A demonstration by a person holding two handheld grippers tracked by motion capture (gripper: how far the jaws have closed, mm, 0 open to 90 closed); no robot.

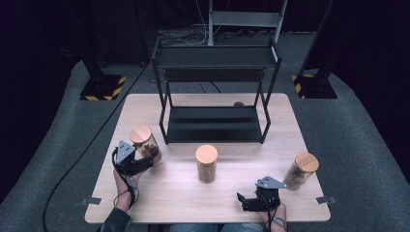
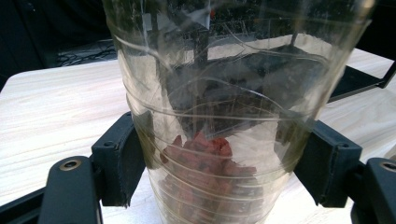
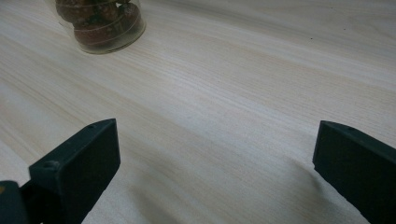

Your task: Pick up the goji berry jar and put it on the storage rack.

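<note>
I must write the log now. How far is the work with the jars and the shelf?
Done: nothing yet; both levels of the black shelf look bare. In hand: the left gripper has its fingers around the left jar. Left: the middle jar and right jar stand on the table; the right gripper is open, holding nothing.

We find no readable text, labels, brand names or numbers on any surface here; the jars and shelf carry no lettering.
</note>
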